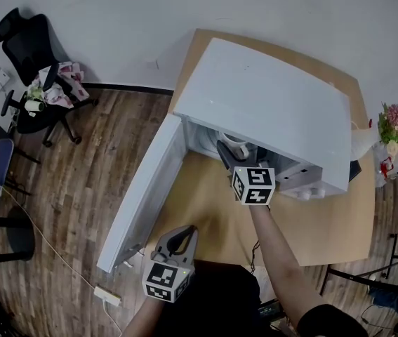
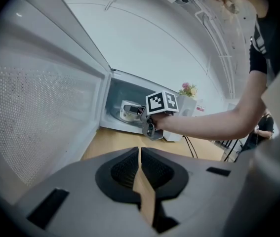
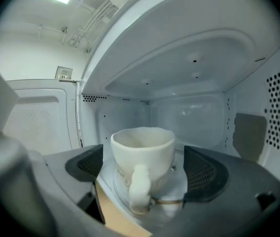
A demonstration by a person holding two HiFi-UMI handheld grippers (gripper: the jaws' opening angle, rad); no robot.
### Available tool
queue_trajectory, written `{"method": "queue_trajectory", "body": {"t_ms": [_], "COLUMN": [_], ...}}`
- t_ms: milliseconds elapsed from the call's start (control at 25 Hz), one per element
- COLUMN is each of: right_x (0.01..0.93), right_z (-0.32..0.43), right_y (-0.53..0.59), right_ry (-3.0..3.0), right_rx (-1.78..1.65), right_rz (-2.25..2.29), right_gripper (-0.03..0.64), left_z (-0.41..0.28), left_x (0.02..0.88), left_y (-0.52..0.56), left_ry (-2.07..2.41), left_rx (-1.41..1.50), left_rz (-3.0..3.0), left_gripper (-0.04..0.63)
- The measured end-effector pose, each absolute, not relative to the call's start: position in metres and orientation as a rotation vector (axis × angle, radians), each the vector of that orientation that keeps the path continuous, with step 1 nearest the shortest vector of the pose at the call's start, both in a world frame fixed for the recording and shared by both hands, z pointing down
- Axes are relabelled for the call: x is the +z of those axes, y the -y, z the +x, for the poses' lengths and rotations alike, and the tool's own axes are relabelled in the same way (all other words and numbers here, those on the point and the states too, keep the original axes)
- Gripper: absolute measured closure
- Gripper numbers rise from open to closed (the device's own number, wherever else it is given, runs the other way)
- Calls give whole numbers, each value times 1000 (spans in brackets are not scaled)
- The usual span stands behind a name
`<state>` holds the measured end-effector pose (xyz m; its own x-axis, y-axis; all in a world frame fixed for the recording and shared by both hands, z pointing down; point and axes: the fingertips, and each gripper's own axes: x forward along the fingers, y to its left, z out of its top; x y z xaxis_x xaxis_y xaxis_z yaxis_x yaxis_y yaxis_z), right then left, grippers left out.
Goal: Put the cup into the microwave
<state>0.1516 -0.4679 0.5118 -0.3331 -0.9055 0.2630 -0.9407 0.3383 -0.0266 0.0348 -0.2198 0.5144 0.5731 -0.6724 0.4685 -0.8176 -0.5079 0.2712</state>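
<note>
A white handled cup (image 3: pixel 142 154) stands on the glass turntable (image 3: pixel 177 201) inside the white microwave (image 1: pixel 269 104), handle toward the camera. My right gripper (image 3: pixel 144 167) reaches into the cavity and is open, one jaw on each side of the cup with a gap on both sides. From above, the right gripper (image 1: pixel 227 154) sits at the cavity mouth with the cup (image 1: pixel 239 146) just beyond it. The microwave door (image 1: pixel 146 195) hangs wide open to the left. My left gripper (image 1: pixel 179 243) is held low in front of the door, shut and empty; in its own view the cup (image 2: pixel 128 111) is far off.
The microwave rests on a wooden table (image 1: pixel 206 216). A black office chair (image 1: pixel 37 69) with clutter stands on the floor at far left. Pink flowers (image 1: pixel 394 121) are at the table's right end. A white power strip (image 1: pixel 107 295) and its cable lie on the floor.
</note>
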Motion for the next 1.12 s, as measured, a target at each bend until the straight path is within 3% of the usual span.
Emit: {"method": "queue_trajectory", "body": {"t_ms": [1120], "right_x": [477], "right_z": [160], "right_y": [357], "right_ry": [2380], "right_rx": [377], "right_rz": [1774], "right_gripper": [155], "left_z": [28], "left_x": [482], "left_y": [185], "left_ry": [1089], "left_rx": [342], "left_rz": [2482], "left_gripper": [580]}}
